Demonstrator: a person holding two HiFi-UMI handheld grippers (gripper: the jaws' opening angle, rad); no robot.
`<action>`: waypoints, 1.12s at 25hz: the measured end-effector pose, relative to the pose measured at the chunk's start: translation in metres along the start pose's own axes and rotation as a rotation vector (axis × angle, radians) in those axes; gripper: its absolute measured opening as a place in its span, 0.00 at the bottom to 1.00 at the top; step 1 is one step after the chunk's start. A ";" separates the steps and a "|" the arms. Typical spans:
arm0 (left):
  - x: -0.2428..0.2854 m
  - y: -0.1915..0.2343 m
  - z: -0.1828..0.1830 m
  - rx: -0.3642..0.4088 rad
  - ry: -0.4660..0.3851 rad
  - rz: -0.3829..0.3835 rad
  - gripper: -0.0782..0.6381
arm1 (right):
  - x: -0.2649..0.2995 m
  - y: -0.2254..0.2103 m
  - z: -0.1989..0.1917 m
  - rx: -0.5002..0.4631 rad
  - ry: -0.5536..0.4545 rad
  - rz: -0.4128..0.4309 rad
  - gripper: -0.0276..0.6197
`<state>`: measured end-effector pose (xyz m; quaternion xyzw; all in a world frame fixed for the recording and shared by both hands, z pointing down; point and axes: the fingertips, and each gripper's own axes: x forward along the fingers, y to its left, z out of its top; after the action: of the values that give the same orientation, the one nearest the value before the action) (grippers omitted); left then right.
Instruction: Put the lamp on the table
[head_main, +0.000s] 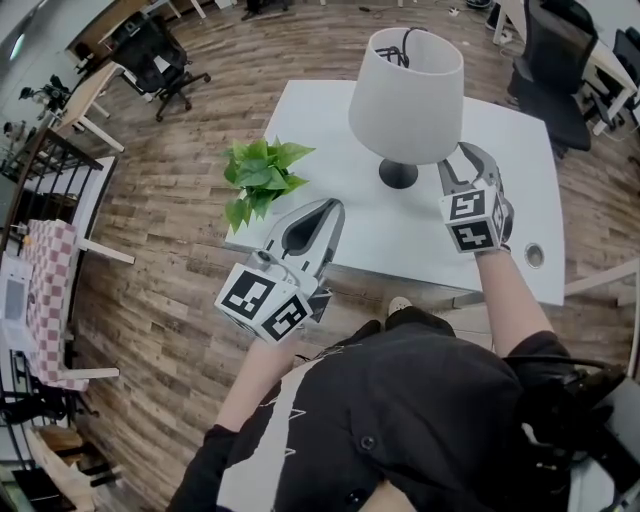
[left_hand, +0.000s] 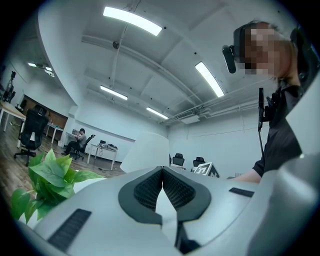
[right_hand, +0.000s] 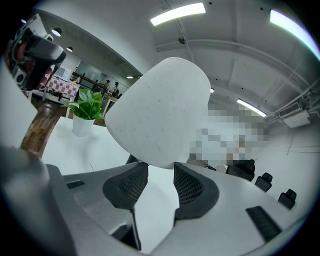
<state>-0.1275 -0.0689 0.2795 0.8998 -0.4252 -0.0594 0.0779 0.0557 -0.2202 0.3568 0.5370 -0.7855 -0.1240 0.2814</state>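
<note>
Right hand-held gripper (right_hand: 160, 167) first: its jaws stood wide apart, and nothing but bare white surface (head_main: 330, 110) showed between the pads, so it gripped nothing! Just ahead of it, a touch to its left, stood the lamp (head_main: 405, 100), upright on its dark round base (head_main: 398, 176), long axis straight up. The pale shade (right_hand: 160, 115) loomed over the jaw tips in the right gripper view. In the head view, the right hand-held gripper (head_main: 468, 165) sat just beside that base, tucked near the shade's rim; whether a jaw brushed it, I couldn't tell. The left hand-held gripper (head_main: 328, 210) was pinched fully together on nothing, pointing level at the near edge of the surface. It was well apart from the lamp and closer to the potted plant (head_main: 262, 178) at the left corner. So the right hand was plainly the nearer one. My call: the lamp looked set down and let go, and backing straight away from the shade would be the safe line.
</note>
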 end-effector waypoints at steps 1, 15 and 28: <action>-0.002 -0.001 0.001 0.002 -0.001 0.002 0.13 | -0.001 0.001 -0.002 0.015 0.007 0.003 0.30; -0.017 -0.014 0.003 0.010 -0.017 0.019 0.13 | -0.016 0.008 -0.007 0.136 0.009 0.021 0.29; -0.019 -0.035 0.006 0.021 -0.019 -0.007 0.13 | -0.043 0.006 0.011 0.313 -0.076 0.107 0.07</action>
<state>-0.1140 -0.0332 0.2677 0.9014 -0.4235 -0.0638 0.0645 0.0564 -0.1802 0.3376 0.5265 -0.8329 -0.0051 0.1704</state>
